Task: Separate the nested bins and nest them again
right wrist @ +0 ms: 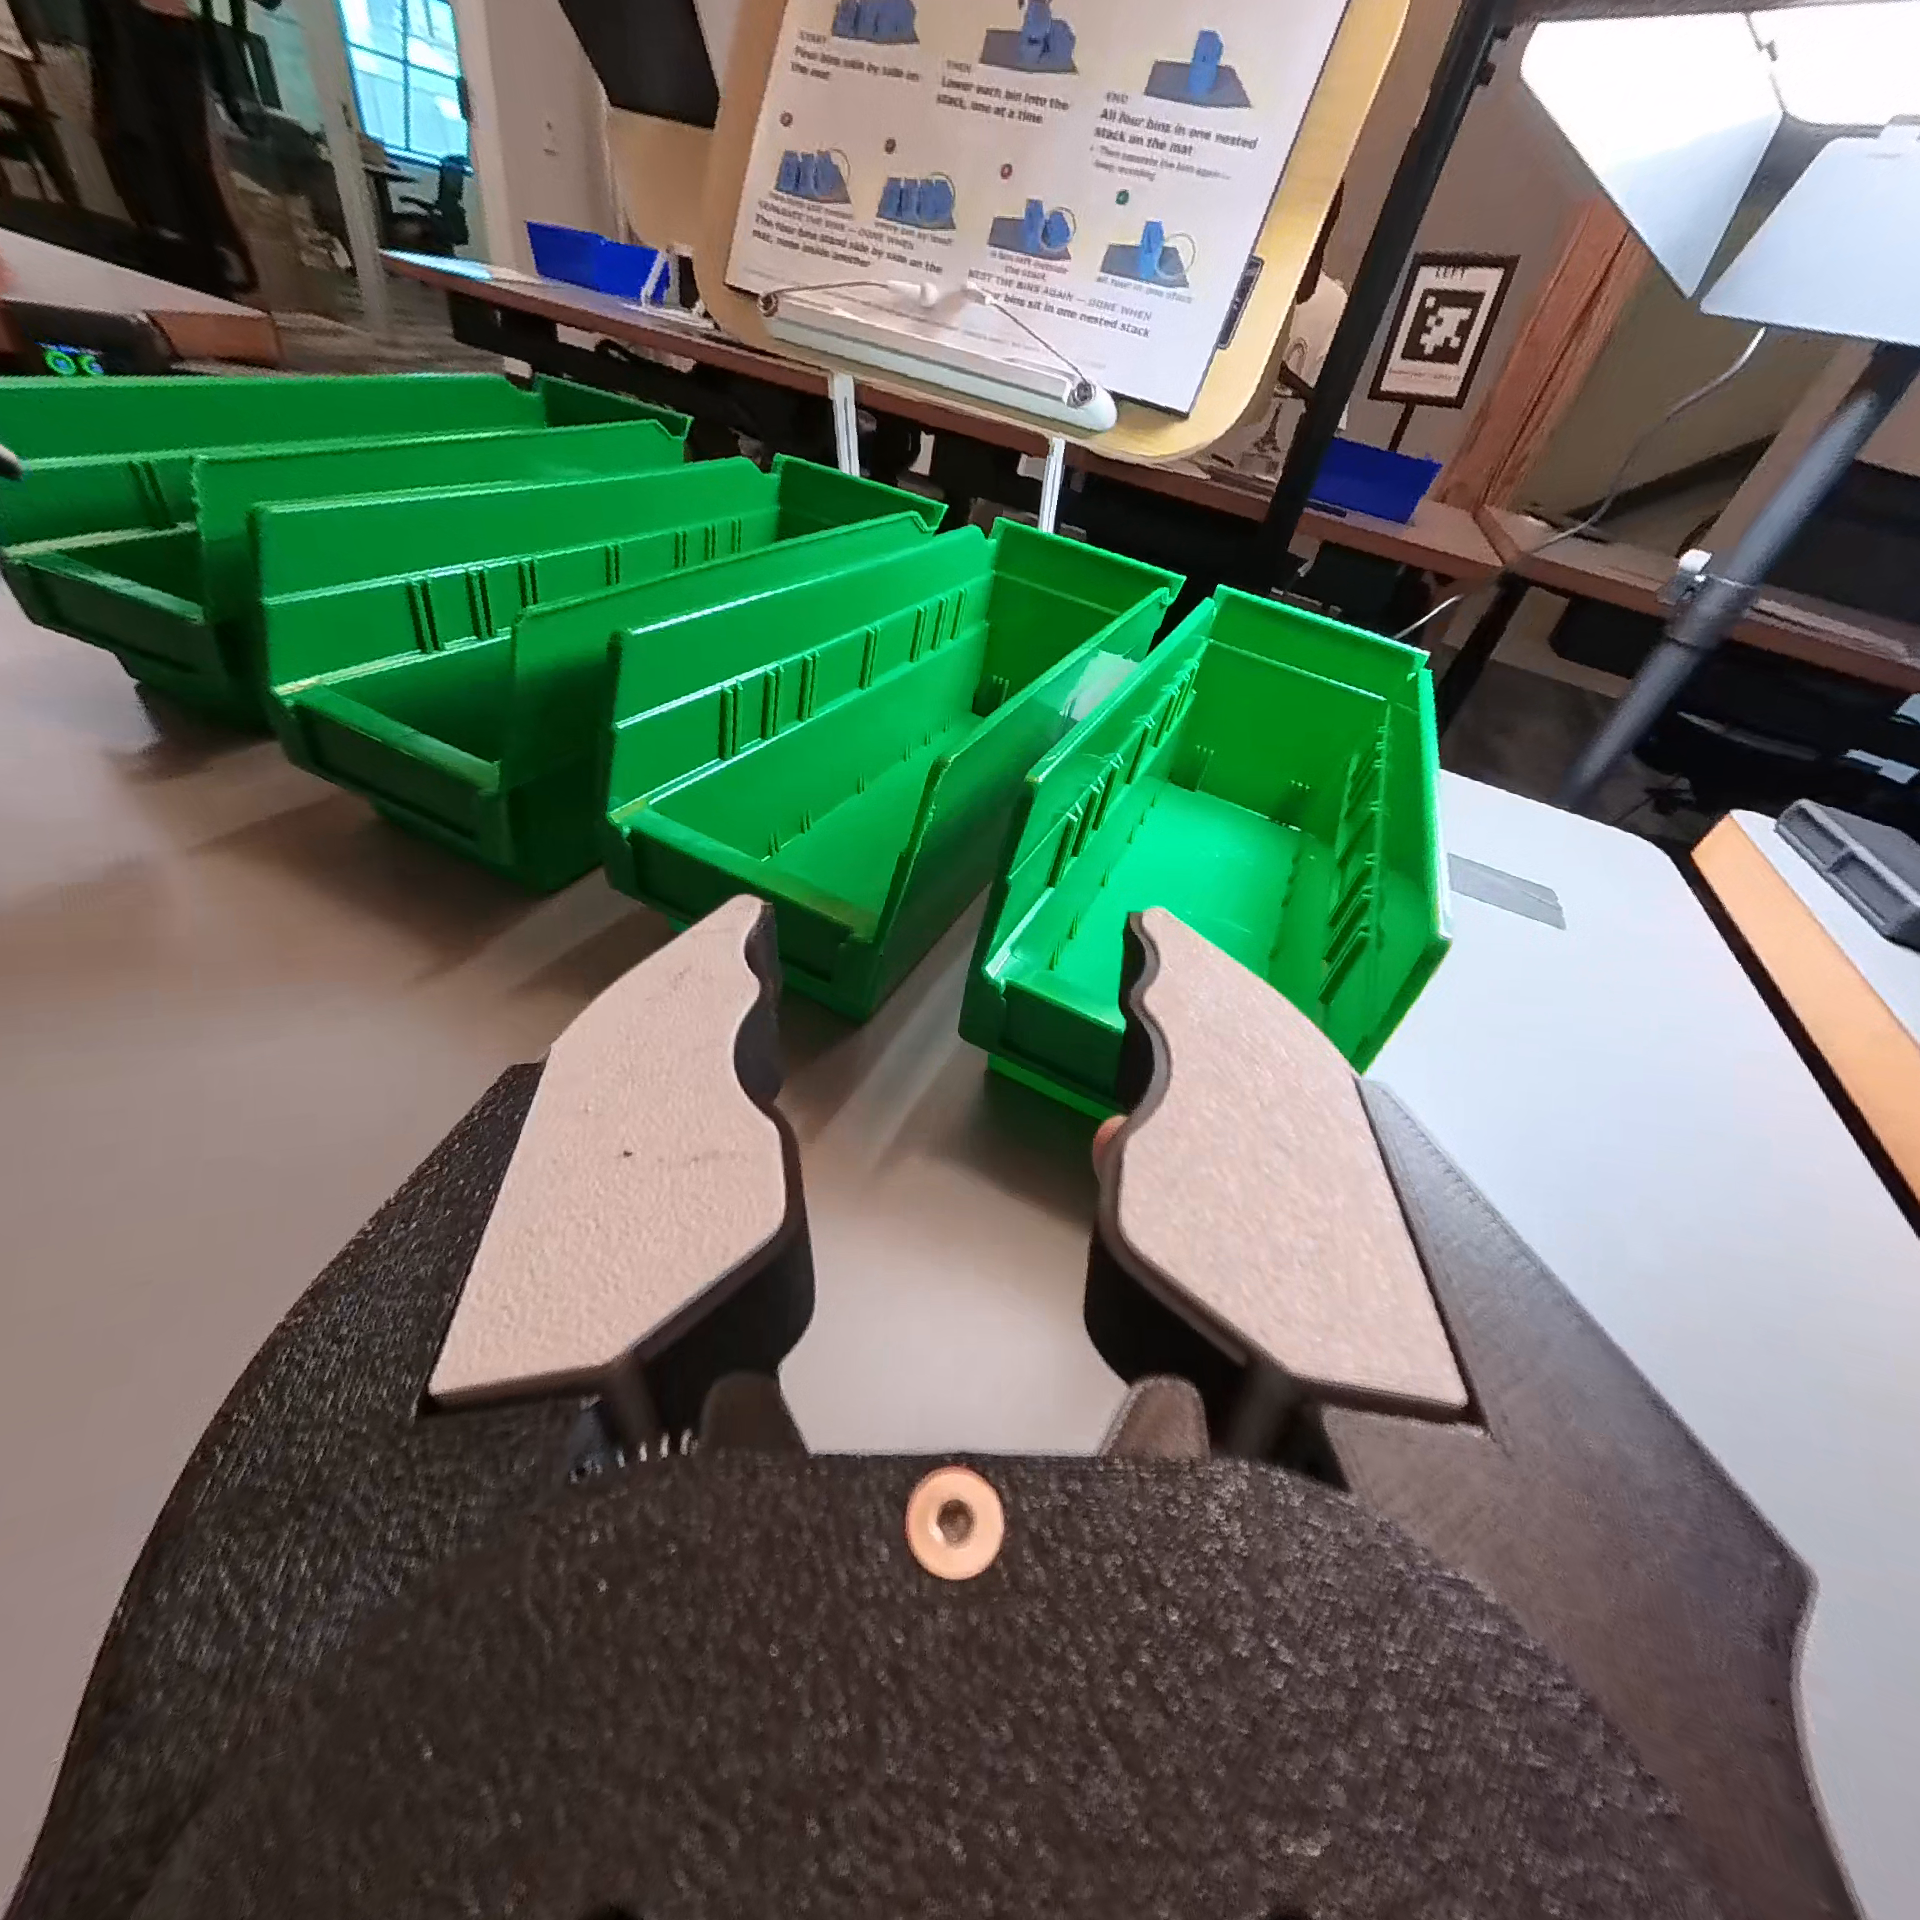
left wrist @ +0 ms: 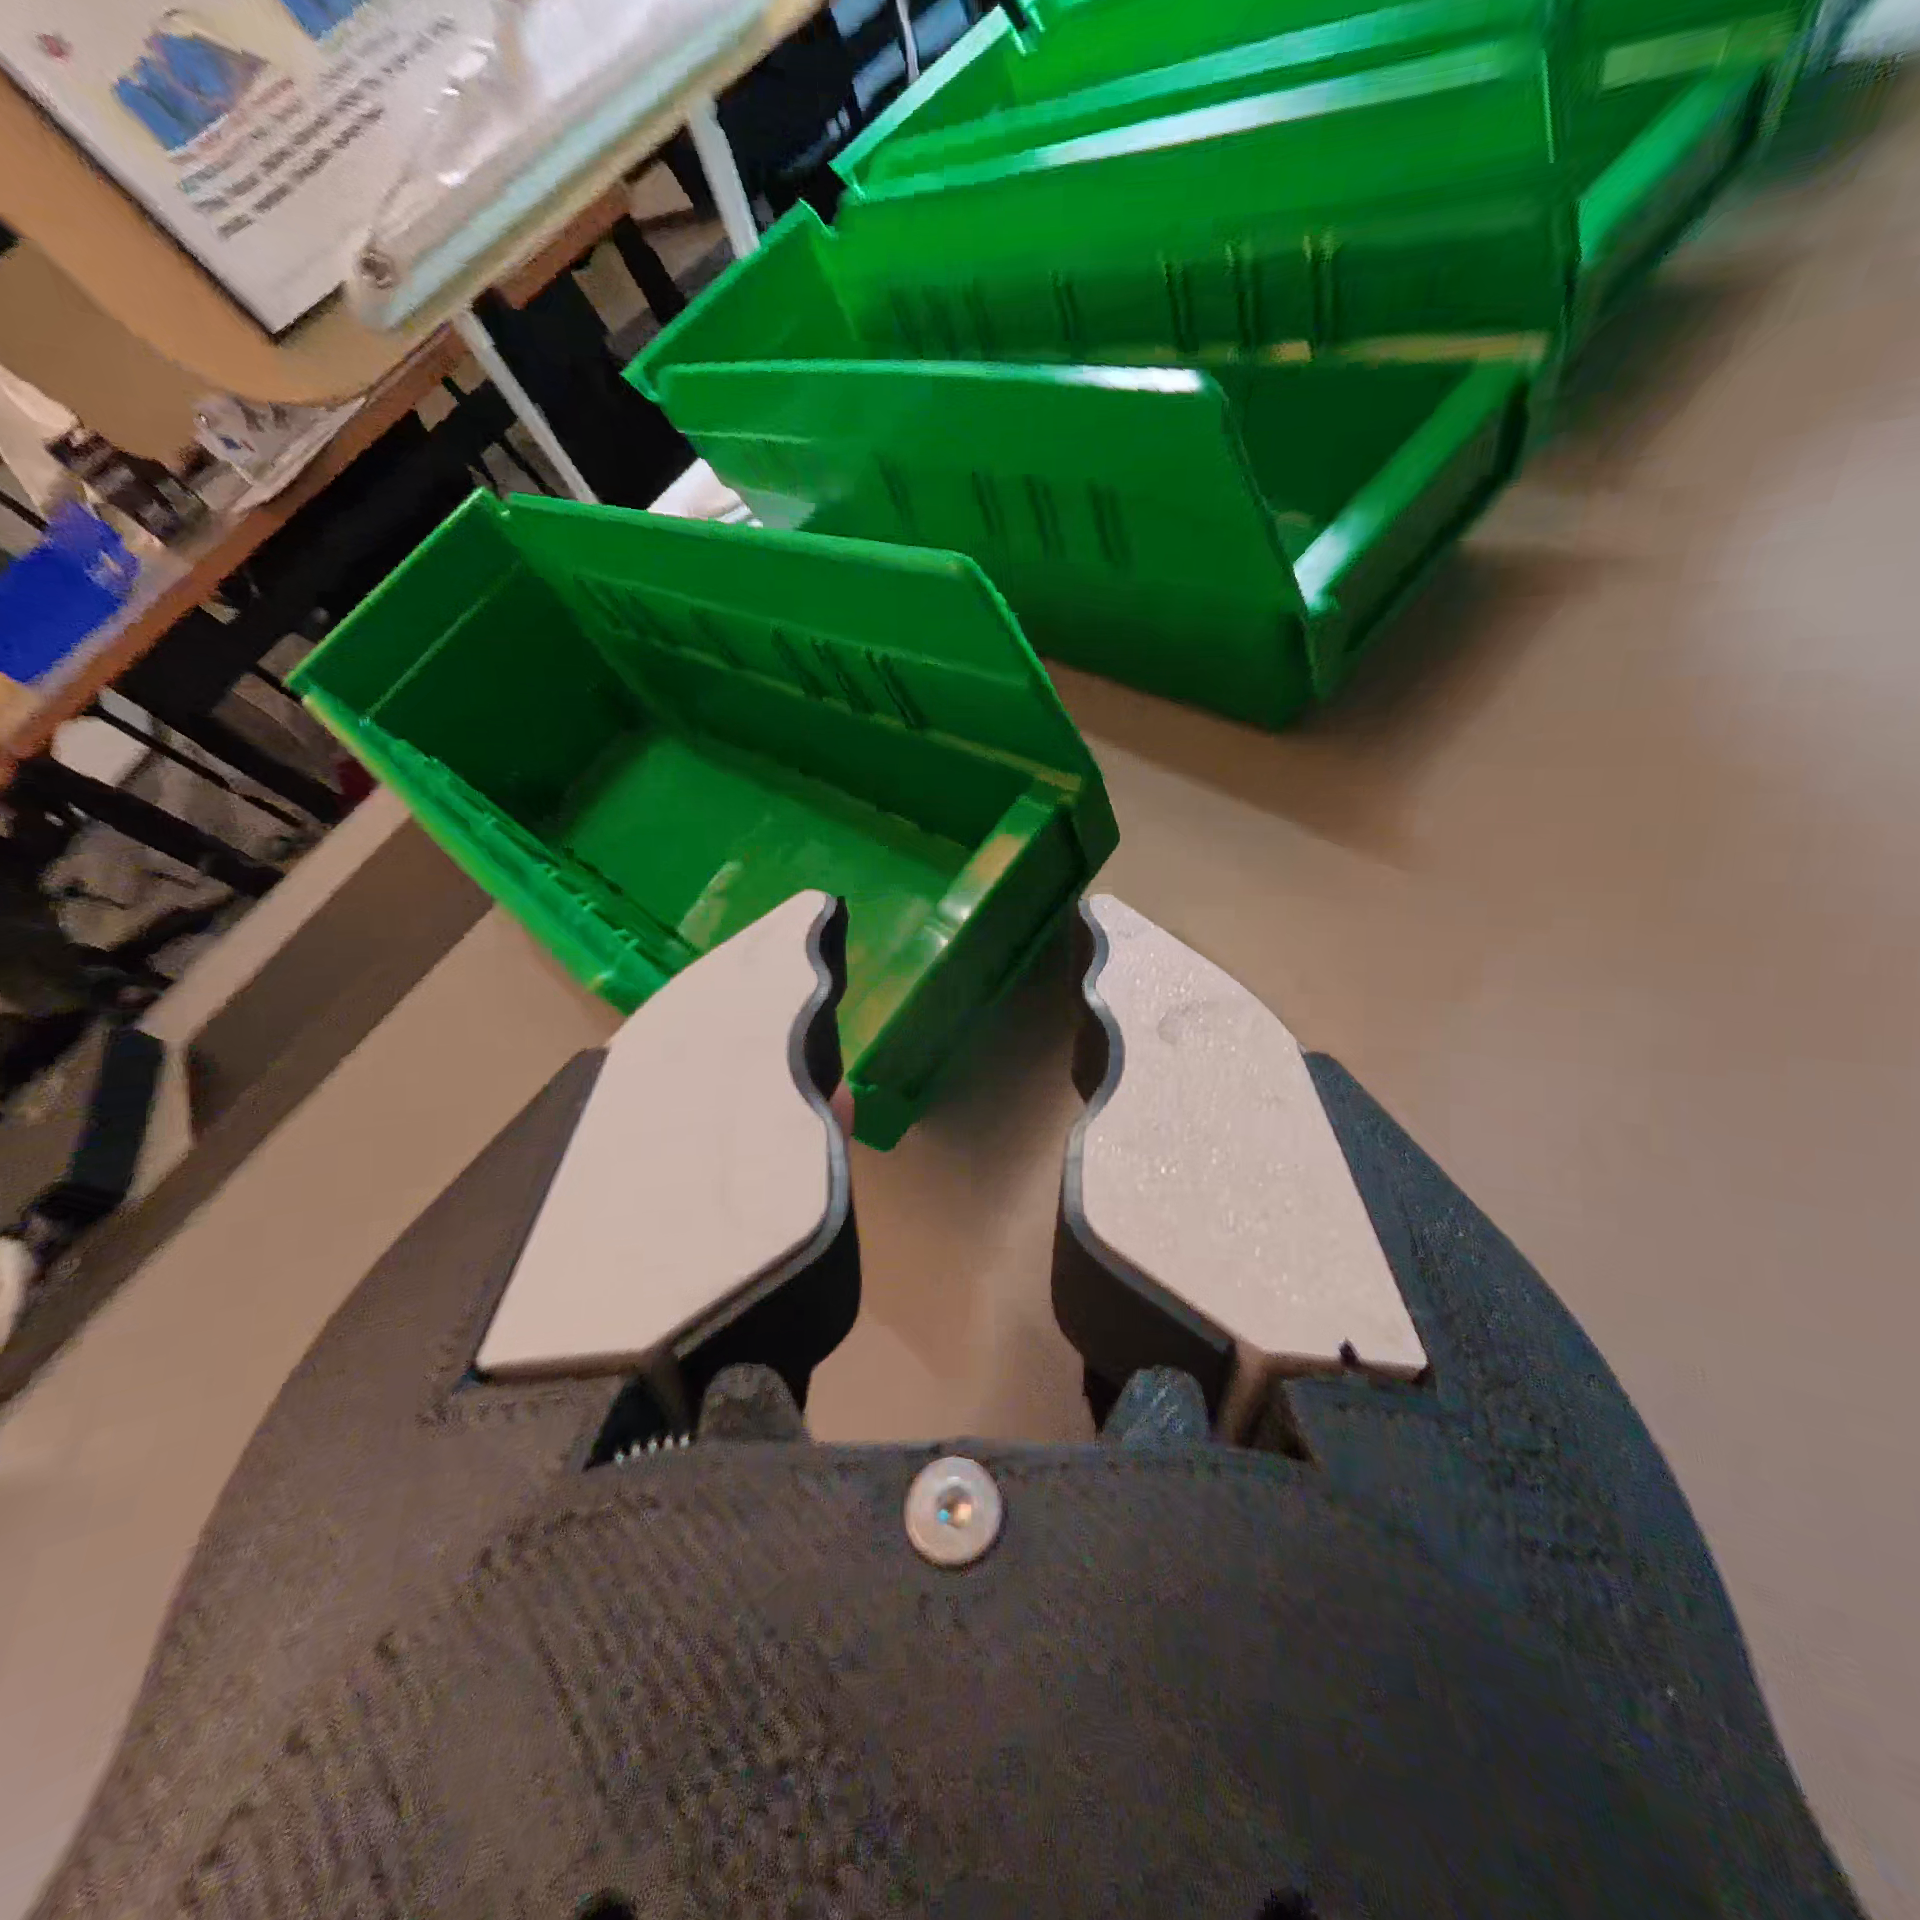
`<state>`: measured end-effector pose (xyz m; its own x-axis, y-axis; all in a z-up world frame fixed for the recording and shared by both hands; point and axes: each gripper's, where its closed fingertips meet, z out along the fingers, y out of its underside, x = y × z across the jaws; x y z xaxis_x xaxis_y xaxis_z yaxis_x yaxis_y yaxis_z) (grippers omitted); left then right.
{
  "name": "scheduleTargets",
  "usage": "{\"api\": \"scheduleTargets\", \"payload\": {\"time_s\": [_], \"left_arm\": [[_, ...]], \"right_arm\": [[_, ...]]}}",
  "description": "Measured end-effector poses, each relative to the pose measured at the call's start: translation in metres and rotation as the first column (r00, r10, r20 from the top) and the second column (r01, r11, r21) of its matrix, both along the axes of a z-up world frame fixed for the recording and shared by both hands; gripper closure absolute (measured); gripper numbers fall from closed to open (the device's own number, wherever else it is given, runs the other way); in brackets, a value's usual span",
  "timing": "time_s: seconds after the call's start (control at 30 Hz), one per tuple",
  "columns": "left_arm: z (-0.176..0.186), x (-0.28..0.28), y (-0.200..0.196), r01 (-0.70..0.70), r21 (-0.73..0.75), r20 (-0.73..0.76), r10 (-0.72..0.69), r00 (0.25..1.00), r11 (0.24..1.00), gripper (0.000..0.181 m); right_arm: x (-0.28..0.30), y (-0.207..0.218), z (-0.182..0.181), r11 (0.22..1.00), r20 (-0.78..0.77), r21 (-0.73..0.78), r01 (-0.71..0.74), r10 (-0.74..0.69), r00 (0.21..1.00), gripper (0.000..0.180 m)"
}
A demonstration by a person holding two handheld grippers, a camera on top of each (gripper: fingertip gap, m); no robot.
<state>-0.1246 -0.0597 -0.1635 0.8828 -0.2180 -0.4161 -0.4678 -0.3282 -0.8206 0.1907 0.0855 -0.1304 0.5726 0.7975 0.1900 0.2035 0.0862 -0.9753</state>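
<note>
Several green open-front bins stand side by side in a row on the table [right wrist: 260, 1039]. In the right wrist view the rightmost bin [right wrist: 1226, 852] is tilted, leaning toward its right side beside its neighbour [right wrist: 831, 831]. My right gripper [right wrist: 951, 920] is open and empty, low over the table in front of the gap between these two bins. In the left wrist view a small green bin [left wrist: 675, 790] sits tilted near the table's edge, with more bins [left wrist: 1091, 540] behind it. My left gripper [left wrist: 956, 909] is open, with this bin's front wall between its fingers: left finger inside, right finger outside.
An instruction board on a white stand [right wrist: 1039, 187] rises behind the bins; it also shows in the left wrist view [left wrist: 312, 156]. A second table [right wrist: 1808, 987] adjoins on the right. A desk with blue bins [right wrist: 592, 255] and a marker sign [right wrist: 1439, 322] stand behind. Spacing between my two grippers at the tips: around 35 cm.
</note>
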Motion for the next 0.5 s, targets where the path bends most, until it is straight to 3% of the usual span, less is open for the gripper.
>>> {"api": "scheduleTargets", "payload": {"time_s": [0.23,0.4,0.5], "left_arm": [[-0.031,0.005,0.030,0.042,-0.191,-0.263,-0.092,0.960,0.981,0.134],[-0.051,0.001,0.035,0.046,-0.401,-0.290,-0.174,0.941,0.915,0.130],[-0.051,-0.013,0.039,-0.020,-0.401,-0.381,-0.147,0.913,0.916,0.147]], "right_arm": [[-0.012,-0.009,-0.010,0.999,0.056,0.001,-0.039,0.039,0.998,0.118],[-0.016,-0.012,-0.014,0.999,0.081,0.008,-0.053,0.052,0.995,0.118],[-0.015,-0.012,-0.012,0.998,0.074,0.014,-0.056,0.055,0.996,0.118]]}}
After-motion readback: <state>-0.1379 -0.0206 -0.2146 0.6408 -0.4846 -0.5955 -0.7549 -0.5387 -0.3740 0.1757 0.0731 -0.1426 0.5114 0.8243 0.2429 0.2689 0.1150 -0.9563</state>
